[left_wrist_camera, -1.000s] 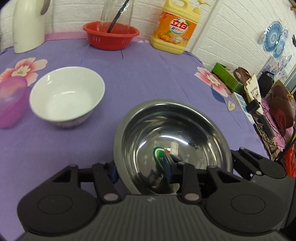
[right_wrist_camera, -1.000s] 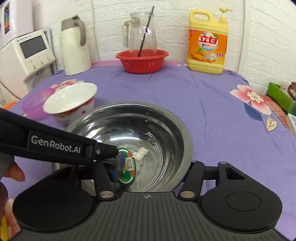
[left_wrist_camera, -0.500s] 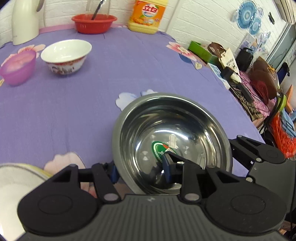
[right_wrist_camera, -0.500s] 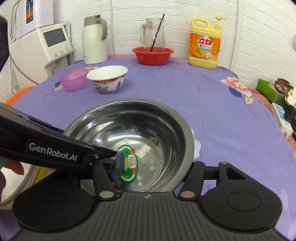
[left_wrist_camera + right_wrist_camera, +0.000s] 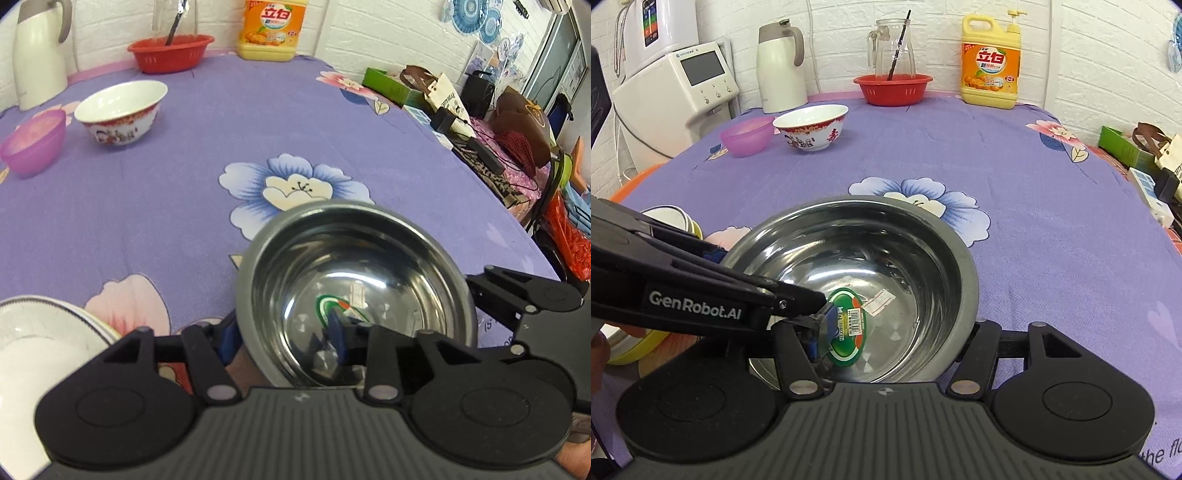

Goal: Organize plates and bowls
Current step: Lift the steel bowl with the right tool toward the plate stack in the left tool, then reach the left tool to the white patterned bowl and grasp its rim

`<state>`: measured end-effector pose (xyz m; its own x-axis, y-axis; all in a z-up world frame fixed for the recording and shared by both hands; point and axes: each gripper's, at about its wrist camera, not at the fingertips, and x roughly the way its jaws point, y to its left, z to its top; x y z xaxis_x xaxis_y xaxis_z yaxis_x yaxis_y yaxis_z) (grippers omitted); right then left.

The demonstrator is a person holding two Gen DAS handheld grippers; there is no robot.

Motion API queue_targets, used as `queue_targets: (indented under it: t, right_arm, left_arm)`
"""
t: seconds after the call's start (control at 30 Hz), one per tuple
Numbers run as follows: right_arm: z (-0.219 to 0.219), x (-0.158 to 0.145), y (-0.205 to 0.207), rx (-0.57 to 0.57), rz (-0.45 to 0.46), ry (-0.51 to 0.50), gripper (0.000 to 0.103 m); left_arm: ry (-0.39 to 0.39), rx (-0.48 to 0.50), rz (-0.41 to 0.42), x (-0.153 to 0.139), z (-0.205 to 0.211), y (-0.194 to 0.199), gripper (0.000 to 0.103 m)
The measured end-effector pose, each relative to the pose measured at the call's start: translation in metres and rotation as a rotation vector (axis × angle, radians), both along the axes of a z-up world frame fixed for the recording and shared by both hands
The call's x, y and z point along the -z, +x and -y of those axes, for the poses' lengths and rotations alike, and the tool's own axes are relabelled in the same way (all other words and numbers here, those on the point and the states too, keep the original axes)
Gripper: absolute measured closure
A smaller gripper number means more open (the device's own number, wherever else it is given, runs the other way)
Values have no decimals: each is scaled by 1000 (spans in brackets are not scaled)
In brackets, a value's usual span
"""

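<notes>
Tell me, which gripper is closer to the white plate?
Left gripper. It sits right beside the plate; the right gripper is across the steel bowl. Both jaws have just been opening, the bowl's rim between them.

Both wrist views are bright and evenly lit, apparently from overhead room light. The steel bowl point(image 5: 354, 291) throws white glare off its inner wall and mirrors the scene in warped patches, so its sticker point(image 5: 847, 326) reads only partly. Shadows on the purple tablecloth point(image 5: 1015, 166) are soft and short. Fisheye bending curves the white brick wall point(image 5: 1089, 55) and the table edges, and the corners darken. The white plate point(image 5: 44, 347) at the left frame edge is overexposed and slightly blurred.
</notes>
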<state>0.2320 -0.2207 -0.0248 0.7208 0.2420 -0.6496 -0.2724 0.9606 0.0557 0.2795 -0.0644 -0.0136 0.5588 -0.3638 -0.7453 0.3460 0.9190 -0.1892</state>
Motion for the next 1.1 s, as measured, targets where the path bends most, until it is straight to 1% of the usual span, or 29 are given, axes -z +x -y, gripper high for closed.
queue_targets:
  t: [0.07, 0.23, 0.33, 0.4, 0.5, 0.6, 0.7, 0.77, 0.83, 0.9, 0.93, 1.03, 1.1]
  right_arm:
    - [6, -2, -1, 19, -4, 20, 0]
    - [28, -14, -10, 67, 35, 64, 0]
    - [37, -26, -9, 85, 58, 90, 0]
    - [41, -32, -2, 77, 54, 114, 0]
    - [42, -43, 17, 40, 21, 151, 0]
    - [37, -55, 46, -7, -29, 166, 0]
    - [26, -80, 84, -68, -87, 167, 0]
    - [14, -100, 106, -59, -94, 138, 0]
    - [0, -114, 128, -83, -94, 106, 0]
    - [-13, -118, 150, -173, -69, 91, 0]
    - [-21, -115, 164, -208, -70, 58, 0]
    - [-43, -95, 204, -207, -110, -46, 0]
    - [-51, -79, 227, -212, -155, -42, 0]
  left_arm:
    - [22, -37, 53, -7, -5, -1, 29]
    - [-21, -61, 123, -33, -24, 0, 28]
    - [-22, -108, 160, -49, -39, 7, 27]
    - [-33, -155, 175, -59, -55, 14, 27]
    - [-45, -221, 190, -70, -81, 25, 27]
    - [-50, -286, 198, -79, -107, 39, 27]
    - [-58, -328, 208, -91, -129, 57, 27]
    - [-85, -353, 214, -99, -140, 71, 27]
    - [-124, -365, 208, -101, -147, 86, 27]
    - [-171, -378, 176, -97, -152, 105, 27]
    - [-195, -383, 151, -92, -154, 115, 27]
    - [-277, -404, 61, -68, -157, 142, 27]
    - [-346, -424, 3, -50, -160, 160, 27]
